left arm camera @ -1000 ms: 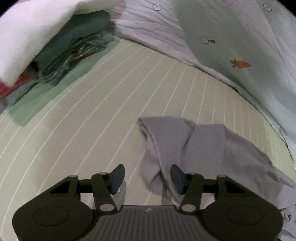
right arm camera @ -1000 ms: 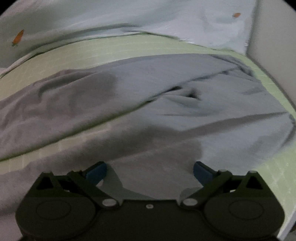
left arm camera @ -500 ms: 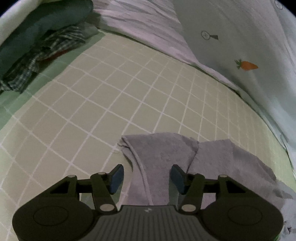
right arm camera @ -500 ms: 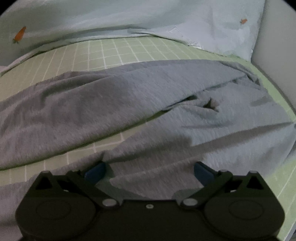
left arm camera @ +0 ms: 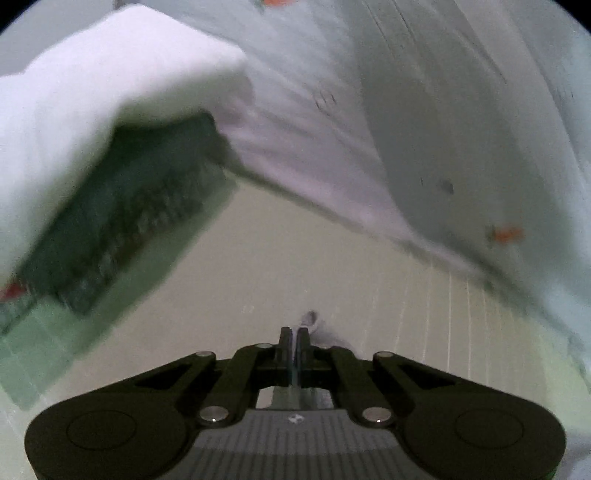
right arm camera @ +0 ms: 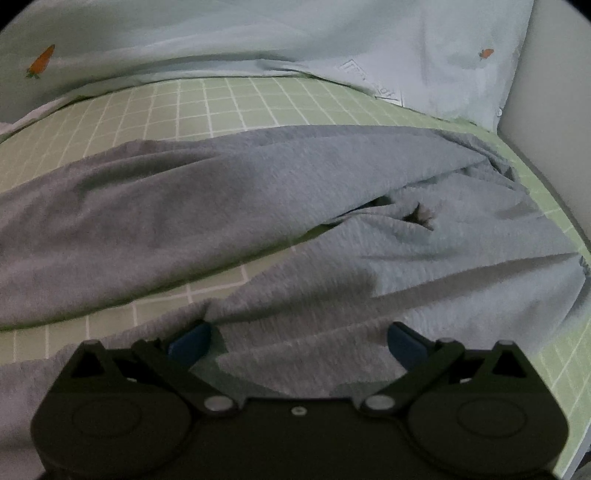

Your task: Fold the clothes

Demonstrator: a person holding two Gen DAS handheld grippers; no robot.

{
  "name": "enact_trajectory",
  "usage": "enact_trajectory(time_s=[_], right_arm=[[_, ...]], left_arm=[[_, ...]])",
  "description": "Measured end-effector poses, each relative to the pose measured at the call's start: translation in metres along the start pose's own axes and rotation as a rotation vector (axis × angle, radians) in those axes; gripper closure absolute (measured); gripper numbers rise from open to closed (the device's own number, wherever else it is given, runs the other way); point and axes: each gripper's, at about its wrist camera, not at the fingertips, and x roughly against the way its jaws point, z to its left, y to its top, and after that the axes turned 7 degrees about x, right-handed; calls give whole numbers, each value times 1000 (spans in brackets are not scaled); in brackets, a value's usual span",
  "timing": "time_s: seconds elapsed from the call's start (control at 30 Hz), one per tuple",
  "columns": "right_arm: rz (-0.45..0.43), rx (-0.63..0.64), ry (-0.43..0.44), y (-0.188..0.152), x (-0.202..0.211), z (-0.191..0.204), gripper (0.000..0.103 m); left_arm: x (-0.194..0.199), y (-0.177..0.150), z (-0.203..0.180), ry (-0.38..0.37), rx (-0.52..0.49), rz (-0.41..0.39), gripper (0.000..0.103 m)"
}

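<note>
A grey garment lies spread and creased across the green checked sheet in the right wrist view. My right gripper is open and low over its near part, a blue pad on either side of a fold. In the blurred left wrist view my left gripper is shut, its fingers pressed together. A small bit of the grey garment pokes out past the tips; the remainder is hidden below the gripper body.
A stack of folded dark clothes under a white cloth sits at the left. A pale quilt with carrot prints bunches along the back and also appears in the right wrist view as quilt. A pale wall bounds the right side.
My left gripper has shut on the garment's end and swung up, so the grey cloth has dropped out of its view. My right gripper stays open, slightly closer to the cloth.
</note>
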Motion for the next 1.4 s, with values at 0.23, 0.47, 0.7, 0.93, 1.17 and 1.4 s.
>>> enact_trajectory(time_s=[0.23, 0.47, 0.7, 0.93, 1.17, 1.4], right_arm=[[-12, 16, 5, 0, 0, -1, 0], [-20, 12, 16, -1, -1, -2, 0], [-35, -1, 27, -4, -1, -3, 0], [-43, 6, 24, -4, -1, -1, 0], [-48, 5, 29, -6, 0, -3, 0], [-91, -83, 65, 16, 12, -26, 2]], left_arm=[[-5, 20, -3, 91, -11, -36, 98], [-8, -16, 0, 126, -11, 71, 35], [12, -73, 28, 152, 131, 199, 28], [2, -86, 28, 11, 216, 250, 28], [-11, -78, 11, 19, 209, 248, 102], [21, -18, -11, -53, 189, 35, 102]])
